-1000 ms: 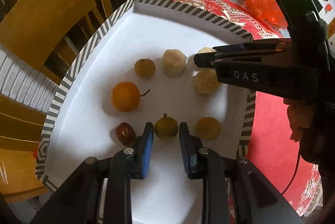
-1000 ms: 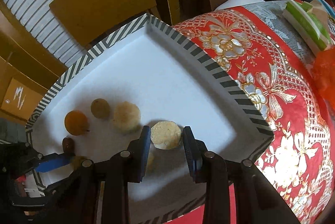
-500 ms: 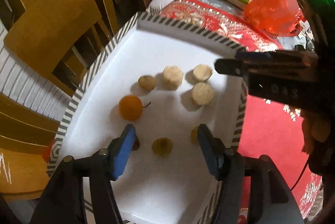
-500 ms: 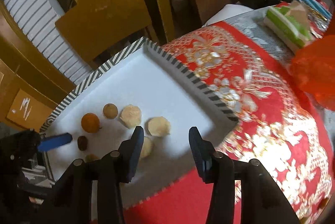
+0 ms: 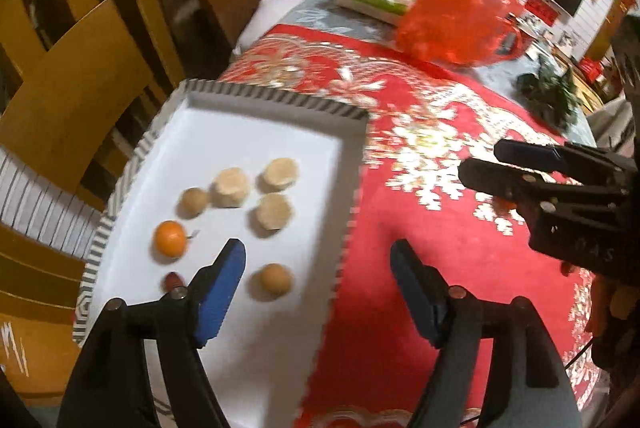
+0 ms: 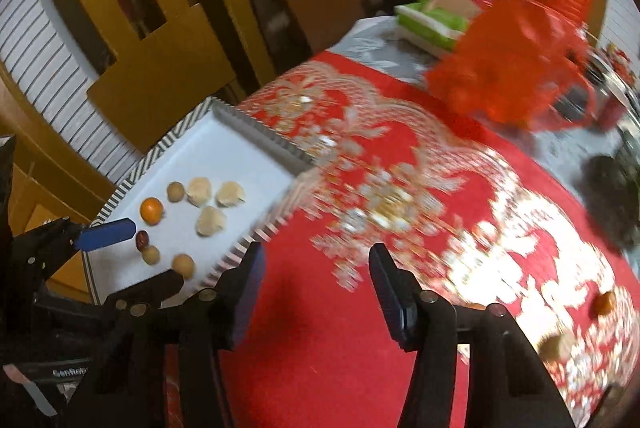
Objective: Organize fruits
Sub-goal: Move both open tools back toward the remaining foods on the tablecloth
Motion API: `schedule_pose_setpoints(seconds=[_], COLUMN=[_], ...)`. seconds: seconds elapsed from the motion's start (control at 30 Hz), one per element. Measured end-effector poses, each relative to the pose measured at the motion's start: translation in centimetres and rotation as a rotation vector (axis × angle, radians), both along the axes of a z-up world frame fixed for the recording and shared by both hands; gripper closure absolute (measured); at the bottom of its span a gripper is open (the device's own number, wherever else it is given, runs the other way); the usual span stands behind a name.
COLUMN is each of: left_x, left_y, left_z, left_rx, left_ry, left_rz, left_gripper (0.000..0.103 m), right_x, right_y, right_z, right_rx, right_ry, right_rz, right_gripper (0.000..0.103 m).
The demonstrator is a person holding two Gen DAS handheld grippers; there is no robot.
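Left wrist view: your left gripper (image 5: pixel 318 278) has its blue pads spread wide, jaws just been opening, nothing pinched between them; it hangs over the near right edge of the white tray (image 5: pixel 256 132), one pad above the tray, the other above the red tablecloth (image 5: pixel 400 228). On the tray, three pale peeled fruits (image 5: pixel 276 212) cluster near the middle, a small tan fruit (image 5: pixel 194 201) just left of them, an orange fruit (image 5: pixel 171 239) nearer the left edge, a dark red fruit (image 5: pixel 173 281) partly behind your left pad, a round yellow fruit (image 5: pixel 275 279) near the front. Your right gripper (image 5: pixel 476 162) shows at the right, over the cloth, well apart from the tray. Right wrist view, blurred: your right gripper (image 6: pixel 316 280) stands with pads spread and empty, jaws just been opening, above the red cloth just beyond the tray's (image 6: pixel 224 144) striped right rim. The fruits lie on the tray's near half. Two small fruits (image 6: pixel 603 303) lie on the cloth at the table's far right edge; a red plastic bag (image 6: pixel 516 60) sits toward the far side.
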State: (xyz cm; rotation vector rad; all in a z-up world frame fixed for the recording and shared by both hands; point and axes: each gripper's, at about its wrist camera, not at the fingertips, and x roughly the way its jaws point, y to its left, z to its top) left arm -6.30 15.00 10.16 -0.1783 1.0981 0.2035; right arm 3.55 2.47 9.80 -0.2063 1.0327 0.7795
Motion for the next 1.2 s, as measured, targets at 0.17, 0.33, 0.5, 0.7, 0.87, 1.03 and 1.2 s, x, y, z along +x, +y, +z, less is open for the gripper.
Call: schedule_pose_setpoints(seconds=[0.17,0.33,0.5,0.7,0.87,1.03,1.2], left_x=[1.1,2.5,4.7,7.8,10.4,12.2,13.2], left_y=[-3.6,-7.3,-11.0,-14.4,-16.5,-18.0,-18.6], left_z=[0.0,-0.4,-1.1,-2.6,-4.3,-6.0,-7.2], left_rx=[-0.009,-0.021,-0.035,-0.062,-0.089,-0.077,-0.070], left_ry=[0.003,0.011,0.022,0.034,0.051,0.071,0.085], left_rz=[-0.055,-0.115,-0.173,-0.226,-0.276,-0.320,-0.338], left_gripper=[0.029,0.029,0.028,0.028,0.028,0.028,0.036], right_x=[-0.3,-0.5,-0.9,-1.3,-1.2,-0.6,0.8], right_y=[-5.3,-11.1,-16.7,-20.9,-23.2,-24.0,-23.9], right_z=[-0.2,-0.5,-1.5,-2.2,-2.8,-3.4,-3.8], right_rx=[-0.016,-0.034,-0.054,-0.059,-0.059,-0.055,-0.050], right_ry=[0.007,0.021,0.052,0.075,0.096,0.113,0.120], right_rz=[-0.073,-0.155,-0.248,-0.315,-0.351,-0.361,-0.350], right_gripper=[0.043,0.041,0.040,0.040,0.040,0.040,0.040])
